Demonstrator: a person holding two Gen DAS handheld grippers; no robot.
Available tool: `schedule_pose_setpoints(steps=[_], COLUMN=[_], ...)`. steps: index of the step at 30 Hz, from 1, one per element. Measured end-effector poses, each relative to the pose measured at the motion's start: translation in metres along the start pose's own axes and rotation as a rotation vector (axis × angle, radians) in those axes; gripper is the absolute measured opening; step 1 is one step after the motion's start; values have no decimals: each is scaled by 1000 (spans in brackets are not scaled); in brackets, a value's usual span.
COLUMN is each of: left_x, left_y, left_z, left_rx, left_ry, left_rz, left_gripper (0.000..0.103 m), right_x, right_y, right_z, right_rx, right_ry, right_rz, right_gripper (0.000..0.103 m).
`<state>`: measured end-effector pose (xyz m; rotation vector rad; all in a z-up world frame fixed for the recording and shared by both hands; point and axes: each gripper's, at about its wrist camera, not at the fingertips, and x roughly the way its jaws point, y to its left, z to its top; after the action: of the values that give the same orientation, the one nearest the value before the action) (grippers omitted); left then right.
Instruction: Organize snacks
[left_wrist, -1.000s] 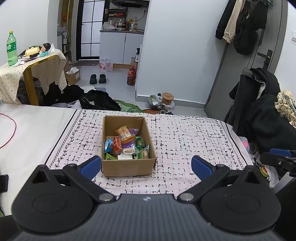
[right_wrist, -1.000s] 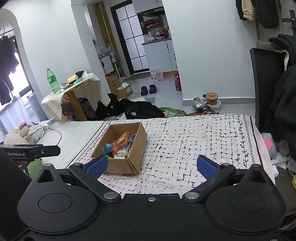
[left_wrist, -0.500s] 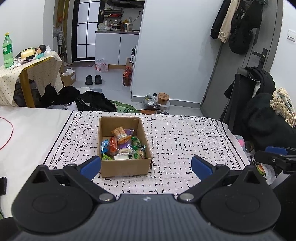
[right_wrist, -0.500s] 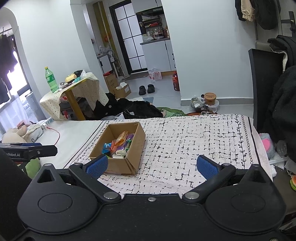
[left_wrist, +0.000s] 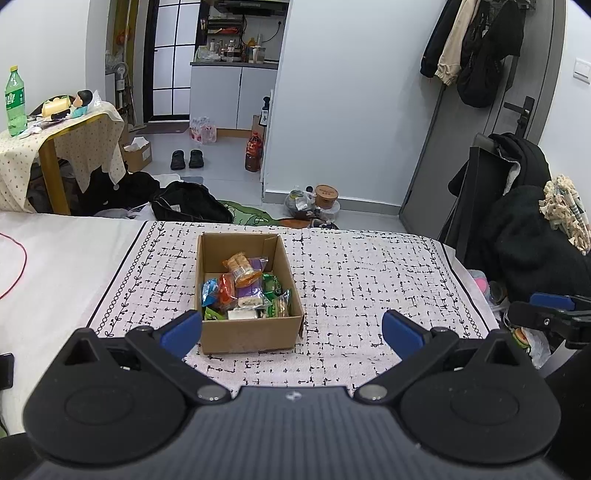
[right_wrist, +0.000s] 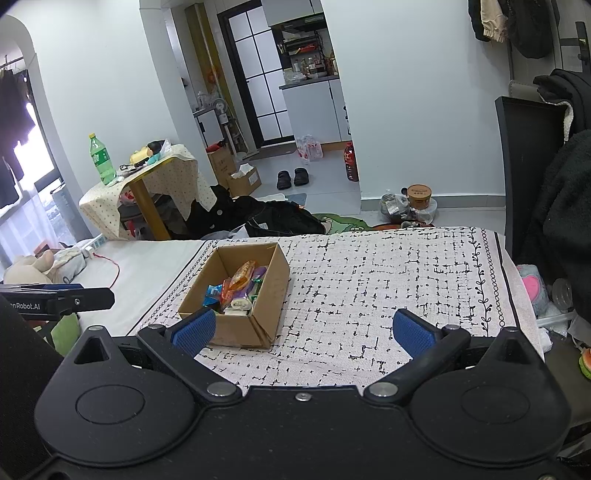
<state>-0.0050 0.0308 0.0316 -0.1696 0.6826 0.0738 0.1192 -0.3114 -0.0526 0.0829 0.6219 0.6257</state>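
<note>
An open cardboard box (left_wrist: 218, 332) stands on the patterned cloth (left_wrist: 362, 273) and holds several wrapped snacks (left_wrist: 243, 288). My left gripper (left_wrist: 291, 328) is open and empty, held above the near edge of the cloth, just in front of the box. My right gripper (right_wrist: 303, 330) is open and empty, to the right of the box (right_wrist: 266, 295), with its left finger over the box's near corner. The snacks (right_wrist: 236, 288) also show in the right wrist view. Each gripper shows at the edge of the other's view.
The cloth (right_wrist: 388, 266) covers a white bed surface (left_wrist: 55, 258) with a red cable (left_wrist: 14, 273). A dark chair piled with clothes (left_wrist: 517, 229) stands right of the bed. A side table with a green bottle (right_wrist: 99, 158), bags and shoes lie on the floor beyond.
Both grippers have drawn back and risen slightly, so the box sits a little farther off and lower in both views. Both stay open and empty.
</note>
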Motion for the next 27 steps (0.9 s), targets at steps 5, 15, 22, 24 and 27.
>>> schedule_pose_setpoints(steps=[5,15,22,24,27], left_x=[0,1,1,1,1], left_y=[0,0,1,1,-1], left_z=[1,2,1,1,-1], left_rx=[4,-2,-1,1,-1], left_ry=[4,1,5,3,-7], left_rz=[-2,-1,-5,-8,-4], left_gripper=[103,103,103,103,103], right_x=[0,-1,0,-1,-1], right_y=[0,0,0,0,-1], right_z=[0,-1,0,-1,-2], right_rx=[0,-1,-1,1,1], right_ry=[0,0,1,2,2], right_rz=[1,-1,-1,1,2], right_gripper=[103,103,103,103,103])
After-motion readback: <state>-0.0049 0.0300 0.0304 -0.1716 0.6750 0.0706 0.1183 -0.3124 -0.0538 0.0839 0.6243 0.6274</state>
